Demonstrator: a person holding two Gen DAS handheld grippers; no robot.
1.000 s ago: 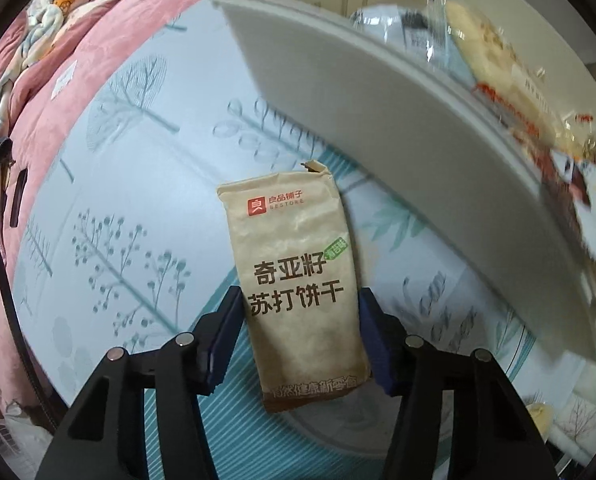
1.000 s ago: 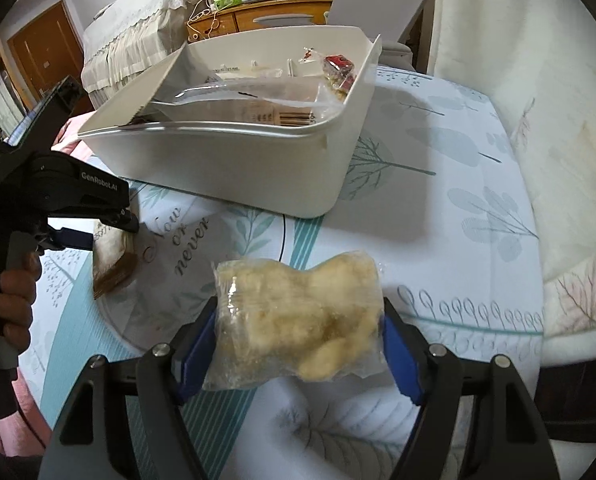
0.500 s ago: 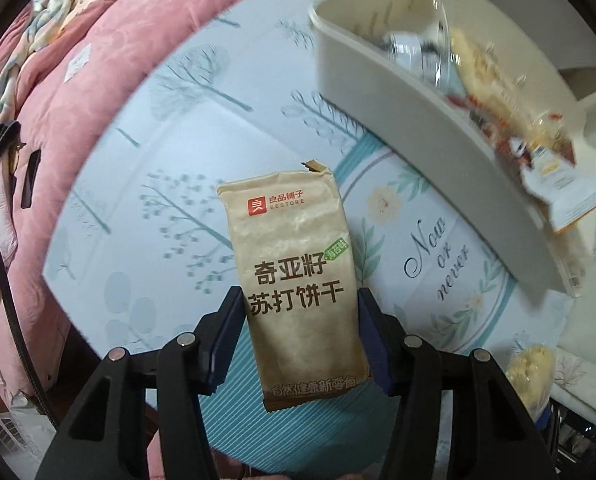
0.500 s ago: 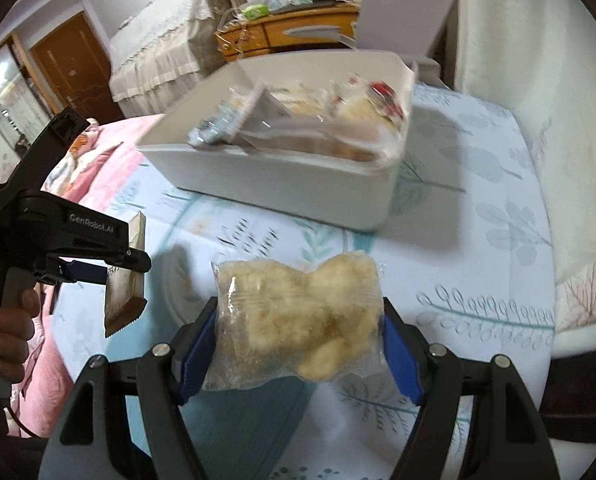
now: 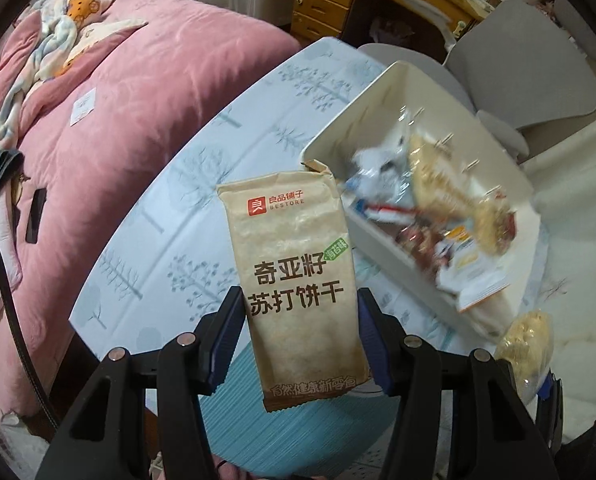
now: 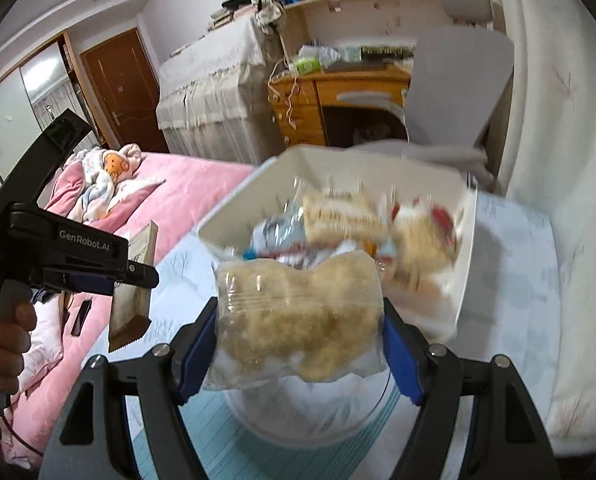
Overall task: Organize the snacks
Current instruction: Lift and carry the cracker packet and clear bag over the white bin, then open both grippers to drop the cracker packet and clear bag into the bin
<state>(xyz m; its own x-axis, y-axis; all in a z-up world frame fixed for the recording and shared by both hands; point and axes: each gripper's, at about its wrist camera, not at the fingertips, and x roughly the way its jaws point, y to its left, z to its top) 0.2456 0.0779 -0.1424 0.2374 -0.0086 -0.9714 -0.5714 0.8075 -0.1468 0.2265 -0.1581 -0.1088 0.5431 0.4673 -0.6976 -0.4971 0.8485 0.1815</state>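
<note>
My left gripper (image 5: 300, 332) is shut on a tan paper cracker packet (image 5: 293, 280) with Chinese print, held upright high above the table. My right gripper (image 6: 300, 344) is shut on a clear bag of pale crumbly snack (image 6: 298, 316), also held in the air. The white plastic bin (image 6: 464, 280) with several snack packs inside sits on the table ahead of both grippers; it also shows in the left wrist view (image 5: 378, 240). The left gripper with its packet shows at the left of the right wrist view (image 6: 131, 280).
The round table (image 5: 169, 240) has a pale blue tree-print cloth. A pink bed (image 5: 109, 100) lies to the left. A grey chair (image 5: 518, 72) and wooden desk (image 6: 338, 96) stand behind the bin. A white cushioned surface (image 6: 578, 240) is on the right.
Both grippers have risen well above the table with their snacks still gripped. The bin now appears lower and farther, seen from above.
</note>
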